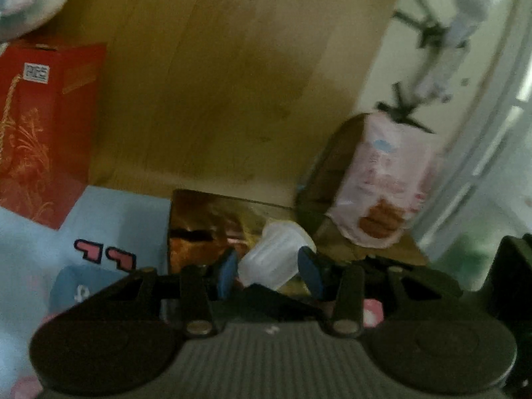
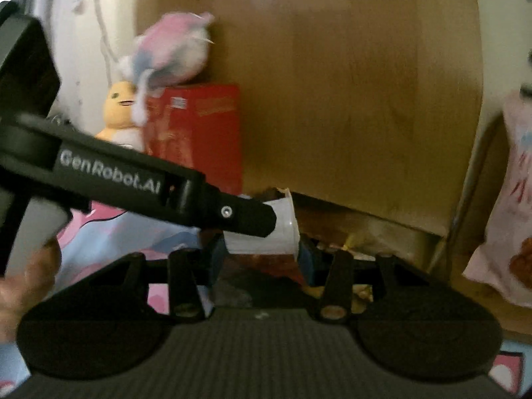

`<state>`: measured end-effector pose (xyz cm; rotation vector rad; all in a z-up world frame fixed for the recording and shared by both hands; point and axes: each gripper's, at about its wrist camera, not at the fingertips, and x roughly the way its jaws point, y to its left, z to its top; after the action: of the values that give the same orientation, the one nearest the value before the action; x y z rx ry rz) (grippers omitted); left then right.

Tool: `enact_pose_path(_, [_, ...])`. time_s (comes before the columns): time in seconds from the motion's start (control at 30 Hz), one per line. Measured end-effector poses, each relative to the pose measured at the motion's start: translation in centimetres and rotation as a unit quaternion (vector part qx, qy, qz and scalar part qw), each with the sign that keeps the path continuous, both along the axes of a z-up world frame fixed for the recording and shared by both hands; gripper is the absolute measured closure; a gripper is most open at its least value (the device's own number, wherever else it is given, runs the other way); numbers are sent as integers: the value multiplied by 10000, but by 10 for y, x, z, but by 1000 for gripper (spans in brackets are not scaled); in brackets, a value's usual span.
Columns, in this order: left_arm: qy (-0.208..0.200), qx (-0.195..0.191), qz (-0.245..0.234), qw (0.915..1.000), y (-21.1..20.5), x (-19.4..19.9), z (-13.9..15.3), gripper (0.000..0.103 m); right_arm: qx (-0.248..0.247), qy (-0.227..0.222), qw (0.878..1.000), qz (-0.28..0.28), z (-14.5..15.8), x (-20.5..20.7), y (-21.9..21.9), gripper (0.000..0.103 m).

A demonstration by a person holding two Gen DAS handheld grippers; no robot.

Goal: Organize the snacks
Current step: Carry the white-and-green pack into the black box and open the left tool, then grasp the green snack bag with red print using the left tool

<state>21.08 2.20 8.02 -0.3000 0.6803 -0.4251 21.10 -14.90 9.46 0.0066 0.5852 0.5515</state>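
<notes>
My left gripper (image 1: 267, 269) is shut on a small white plastic cup (image 1: 276, 257), held tilted between its blue pads over a shiny gold-orange snack packet (image 1: 202, 226). In the right wrist view the same cup (image 2: 266, 229) lies sideways under the left gripper's black finger (image 2: 246, 216). My right gripper (image 2: 262, 259) has its blue pads on either side of the cup's lower edge; contact is unclear. A pink snack bag (image 1: 385, 179) stands in a brown holder (image 1: 329, 173) at the right, and also shows in the right wrist view (image 2: 508, 206).
A red box (image 1: 40, 126) stands at the left against a wooden headboard (image 1: 232, 83), with plush toys (image 2: 169, 53) on and beside it. A light blue patterned sheet (image 1: 109, 219) covers the surface. A white wall with a branch decal (image 1: 432, 33) is at the right.
</notes>
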Motion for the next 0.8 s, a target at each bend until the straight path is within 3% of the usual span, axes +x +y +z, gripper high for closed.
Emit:
enact_pose_path(0.07, [101, 243, 176, 9995, -7, 14, -9, 57, 185, 235, 9995, 37, -8, 15, -2, 53])
enact_pose_path(0.17, [126, 436, 430, 9980, -8, 21, -15, 53, 212, 223, 9995, -8, -5, 17, -1, 50])
enact_pose_path(0.3, [-145, 253, 433, 9986, 7, -2, -2, 50, 394, -35, 9991, -143, 3, -13, -21, 50])
enact_pose_path(0.4, [-286, 121, 301, 9991, 25, -34, 3, 45, 678, 78, 9977, -52, 2, -40, -40, 50])
enact_pose_path(0.57, [272, -61, -111, 9995, 51, -92, -30, 45, 842, 594, 9941, 334, -17, -109, -52, 50])
enact_pose_path(0.7, [768, -330, -461, 9954, 62, -139, -59, 45, 803, 926, 9896, 758, -28, -163, -52, 50])
enact_pose_path(0.8, [910, -525, -716, 9919, 64, -171, -69, 45, 729, 1208, 9825, 1212, -33, -197, -52, 50])
